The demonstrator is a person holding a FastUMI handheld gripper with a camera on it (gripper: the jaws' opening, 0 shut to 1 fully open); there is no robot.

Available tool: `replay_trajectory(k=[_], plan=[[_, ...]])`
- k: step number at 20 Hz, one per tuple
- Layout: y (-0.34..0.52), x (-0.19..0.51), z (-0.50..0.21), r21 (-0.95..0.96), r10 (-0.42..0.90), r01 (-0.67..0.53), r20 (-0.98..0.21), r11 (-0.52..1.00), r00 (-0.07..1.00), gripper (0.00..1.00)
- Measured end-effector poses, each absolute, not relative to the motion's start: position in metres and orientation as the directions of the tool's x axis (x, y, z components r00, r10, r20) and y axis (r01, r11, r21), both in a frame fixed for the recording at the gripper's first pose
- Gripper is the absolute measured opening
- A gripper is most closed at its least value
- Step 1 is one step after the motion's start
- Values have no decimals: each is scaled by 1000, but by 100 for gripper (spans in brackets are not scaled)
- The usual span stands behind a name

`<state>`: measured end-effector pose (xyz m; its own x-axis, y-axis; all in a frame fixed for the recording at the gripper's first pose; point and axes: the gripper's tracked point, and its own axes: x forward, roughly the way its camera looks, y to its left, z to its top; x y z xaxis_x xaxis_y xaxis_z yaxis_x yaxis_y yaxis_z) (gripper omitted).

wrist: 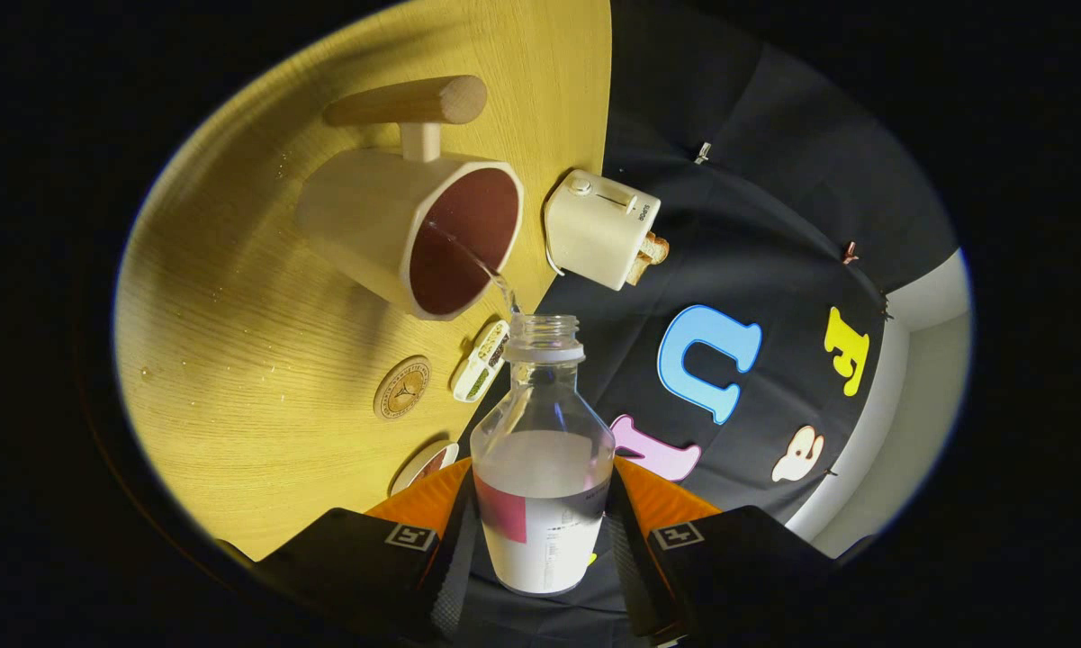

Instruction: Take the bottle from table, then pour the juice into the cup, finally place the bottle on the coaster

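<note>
Tool: both fingers clamped on bottle, mid-pour. Stream seemingly reaches cup; keep the mouth just above its rim, tilting gently.

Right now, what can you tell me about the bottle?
The bottle is clear, probably plastic, with a round body, short neck and threaded open mouth, no cap on. A label with a pink patch wraps its lower part. It is partly full of pale liquid. The claw grips it, one finger on each side. It is tipped toward the cup, and a thin stream runs from its mouth into the cup.
</note>
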<state>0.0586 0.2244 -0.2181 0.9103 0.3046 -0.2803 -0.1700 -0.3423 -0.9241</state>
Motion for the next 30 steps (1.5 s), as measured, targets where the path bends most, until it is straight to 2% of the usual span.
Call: replay_trajectory(k=[25, 30], plan=[[237, 46, -232, -859, 391, -53, -285, -509, 875, 71], [260, 48, -225, -828, 449, 45, -256, -558, 856, 71]])
